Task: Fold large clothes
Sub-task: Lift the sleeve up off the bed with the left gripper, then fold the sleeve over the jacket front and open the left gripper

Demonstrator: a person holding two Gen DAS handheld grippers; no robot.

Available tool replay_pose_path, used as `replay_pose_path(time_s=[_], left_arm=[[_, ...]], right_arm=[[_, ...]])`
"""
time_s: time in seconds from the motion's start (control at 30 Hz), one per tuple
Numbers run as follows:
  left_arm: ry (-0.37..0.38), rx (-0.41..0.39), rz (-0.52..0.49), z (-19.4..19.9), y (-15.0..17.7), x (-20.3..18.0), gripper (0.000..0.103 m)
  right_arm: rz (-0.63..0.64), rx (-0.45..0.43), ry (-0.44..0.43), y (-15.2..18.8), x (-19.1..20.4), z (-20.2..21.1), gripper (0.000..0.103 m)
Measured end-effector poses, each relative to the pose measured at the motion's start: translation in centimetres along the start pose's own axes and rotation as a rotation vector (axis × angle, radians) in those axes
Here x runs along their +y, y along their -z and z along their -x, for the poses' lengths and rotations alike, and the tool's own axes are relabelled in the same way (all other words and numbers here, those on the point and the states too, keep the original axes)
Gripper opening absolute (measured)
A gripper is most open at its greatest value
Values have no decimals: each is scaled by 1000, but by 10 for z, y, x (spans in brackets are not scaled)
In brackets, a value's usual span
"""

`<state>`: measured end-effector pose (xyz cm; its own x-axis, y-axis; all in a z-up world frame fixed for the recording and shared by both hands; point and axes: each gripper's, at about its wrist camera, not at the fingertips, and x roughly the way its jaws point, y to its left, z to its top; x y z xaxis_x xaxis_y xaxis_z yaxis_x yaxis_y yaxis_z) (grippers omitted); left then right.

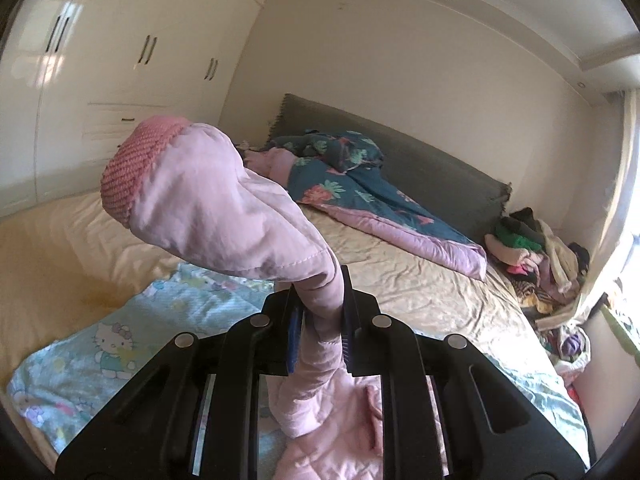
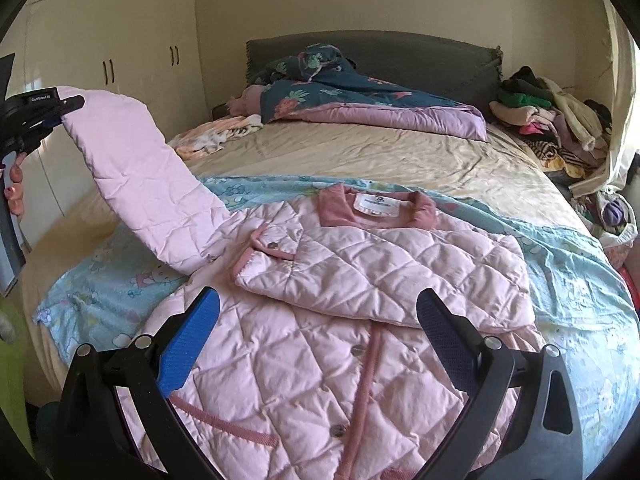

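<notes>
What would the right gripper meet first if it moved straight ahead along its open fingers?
Probably the pink quilted jacket lying on the bed: the right gripper hangs open just above its front panel, pointing toward the folded-over sleeve. Exact depth is unclear.

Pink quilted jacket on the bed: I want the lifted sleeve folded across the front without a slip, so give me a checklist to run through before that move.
1. Left hand-held gripper shut on the pink quilted sleeve: ok.
2. Sleeve lifted off the light blue cartoon-print sheet: ok.
3. Pink quilted jacket lying flat, front up: ok.
4. Opposite side already folded over the chest: ok.
5. Right hand-held gripper open above the jacket, holding nothing: ok.
6. Knitted pink cuff hangs free beyond the grip: ok.
</notes>
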<state>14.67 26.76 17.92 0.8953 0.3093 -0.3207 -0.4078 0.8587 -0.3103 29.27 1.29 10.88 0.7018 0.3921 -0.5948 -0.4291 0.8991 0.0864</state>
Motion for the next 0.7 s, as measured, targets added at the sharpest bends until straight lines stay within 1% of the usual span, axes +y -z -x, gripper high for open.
replay_pose_path(time_s=[0.17, 0.33, 0.5, 0.7], left_arm=[[34, 13, -43, 3, 7, -29, 9], [66, 42, -82, 1, 19, -56, 9], [111, 77, -137, -2, 37, -87, 9], [162, 115, -202, -7, 59, -126, 9]], right_arm=[[-26, -13, 16, 4, -13, 10, 98], [-36, -25, 52, 9, -26, 19, 98], [-54, -27, 96, 15, -45, 25, 98], [-111, -27, 118, 24, -71, 30, 98]])
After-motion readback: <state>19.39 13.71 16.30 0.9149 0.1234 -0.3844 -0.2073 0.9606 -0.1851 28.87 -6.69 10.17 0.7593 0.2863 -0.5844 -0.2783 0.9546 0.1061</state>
